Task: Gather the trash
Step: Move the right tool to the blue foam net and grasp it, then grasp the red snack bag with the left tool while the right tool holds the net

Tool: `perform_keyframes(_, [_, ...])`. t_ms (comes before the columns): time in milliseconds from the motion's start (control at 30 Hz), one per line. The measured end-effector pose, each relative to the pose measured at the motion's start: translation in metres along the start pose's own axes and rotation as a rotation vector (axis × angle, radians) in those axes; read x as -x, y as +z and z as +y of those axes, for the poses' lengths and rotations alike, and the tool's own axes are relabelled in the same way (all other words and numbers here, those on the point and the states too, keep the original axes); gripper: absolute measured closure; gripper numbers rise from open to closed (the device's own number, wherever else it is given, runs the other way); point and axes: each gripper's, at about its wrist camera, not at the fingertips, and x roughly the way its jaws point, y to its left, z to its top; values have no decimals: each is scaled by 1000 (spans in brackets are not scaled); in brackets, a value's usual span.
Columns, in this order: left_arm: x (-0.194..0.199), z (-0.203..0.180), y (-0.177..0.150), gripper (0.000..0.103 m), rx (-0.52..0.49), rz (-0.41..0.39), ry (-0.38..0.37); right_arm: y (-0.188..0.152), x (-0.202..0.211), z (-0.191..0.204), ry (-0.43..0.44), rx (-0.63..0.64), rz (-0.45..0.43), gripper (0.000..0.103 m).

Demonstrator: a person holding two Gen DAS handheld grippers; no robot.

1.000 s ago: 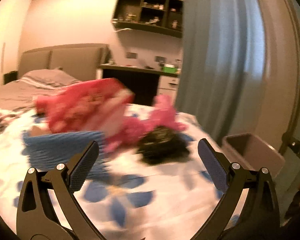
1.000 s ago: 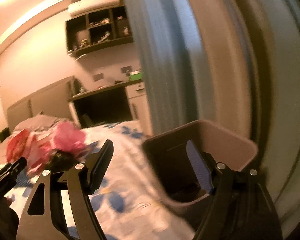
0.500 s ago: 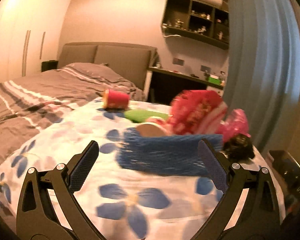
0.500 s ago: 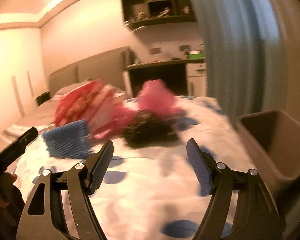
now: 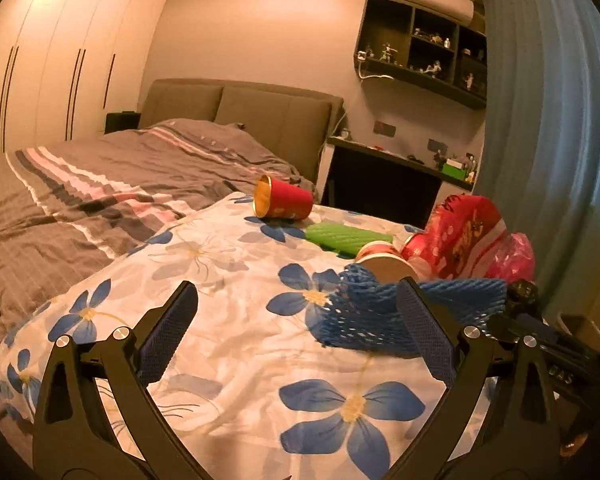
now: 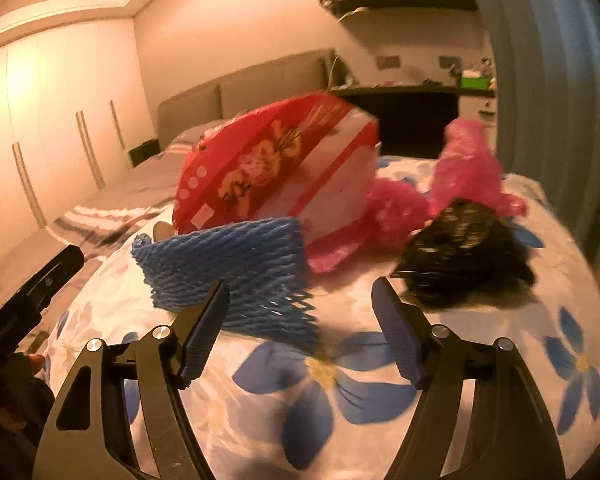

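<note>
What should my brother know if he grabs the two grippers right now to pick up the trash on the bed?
Left gripper: open, empty, above the flowered sheet.
Right gripper: open, empty, facing the pile.
Trash on the sheet: blue foam net, red snack bag, pink plastic bag, black crumpled bag, green foam net, red cup on its side, a second cup behind the blue net.
Done: nothing held.
Left: all of it.

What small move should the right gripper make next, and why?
Probably ease the right gripper forward and slightly left onto the blue foam net: its fingers are open and empty, and the net lies nearest, just ahead on the floral sheet.
</note>
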Motion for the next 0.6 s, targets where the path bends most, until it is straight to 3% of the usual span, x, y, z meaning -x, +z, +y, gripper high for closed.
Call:
perform_keyframes(133, [-3,2,-1,6,1,5,1,2,-15,0,56,3,64,40])
perform_keyframes(233, [-5,3,-2,6,8,12,0,1,-21,0,103,7,103,52])
perform_keyframes(300, [-6,3,-3,6,9,16,0,0,-21,1,125,13,117,69])
perform_keyframes(467, [-5,2,-3,6,4,13,-5,-6,-13,2,169,32,126,94])
perform_keyframes(600, [-4,-1,-4,6,1,19,-8,-14,5,4,199,51,99,97])
